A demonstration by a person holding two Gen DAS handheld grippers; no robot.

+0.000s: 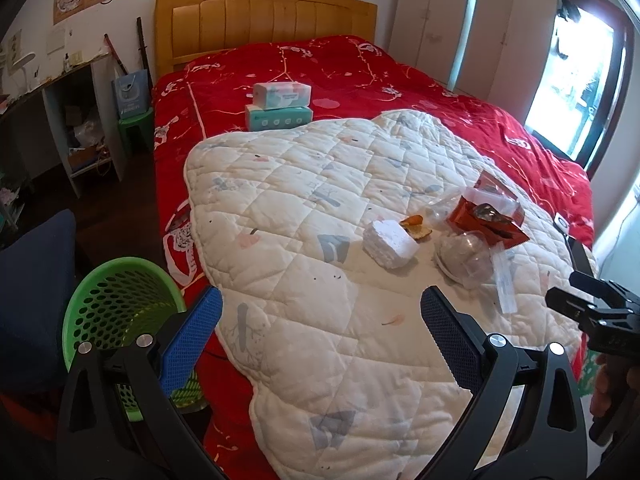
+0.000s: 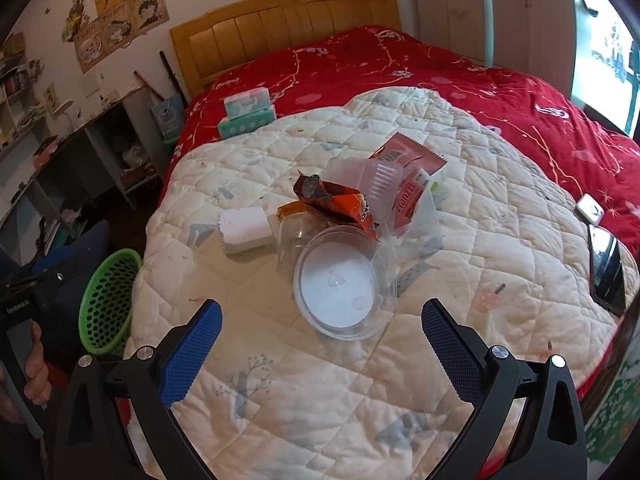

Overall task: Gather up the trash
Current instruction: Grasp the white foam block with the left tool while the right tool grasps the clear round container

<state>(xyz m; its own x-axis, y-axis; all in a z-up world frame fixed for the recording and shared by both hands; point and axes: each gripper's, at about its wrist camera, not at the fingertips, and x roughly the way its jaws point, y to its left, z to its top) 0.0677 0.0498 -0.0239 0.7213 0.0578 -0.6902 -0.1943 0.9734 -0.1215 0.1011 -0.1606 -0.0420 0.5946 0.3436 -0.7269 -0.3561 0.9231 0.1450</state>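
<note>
A pile of trash lies on the white quilt [image 1: 304,216] on the bed: a white foam block [image 1: 390,245] [image 2: 245,229], orange wrappers [image 1: 486,222] [image 2: 336,202], a red packet [image 2: 408,158], clear plastic cups [image 2: 378,184] and a clear plastic lid [image 2: 340,282] [image 1: 460,258]. A green mesh basket [image 1: 116,304] [image 2: 106,302] stands on the floor at the bed's left side. My left gripper [image 1: 320,320] is open and empty above the quilt's near edge. My right gripper [image 2: 320,328] is open and empty, just short of the clear lid.
Two tissue boxes [image 1: 280,106] sit stacked on the red bedspread [image 1: 400,80] near the wooden headboard [image 1: 264,16]. A phone [image 2: 608,268] and a small white device [image 2: 590,208] lie at the quilt's right edge. Shelves [image 1: 80,132] stand left; a wardrobe [image 1: 472,28] stands behind.
</note>
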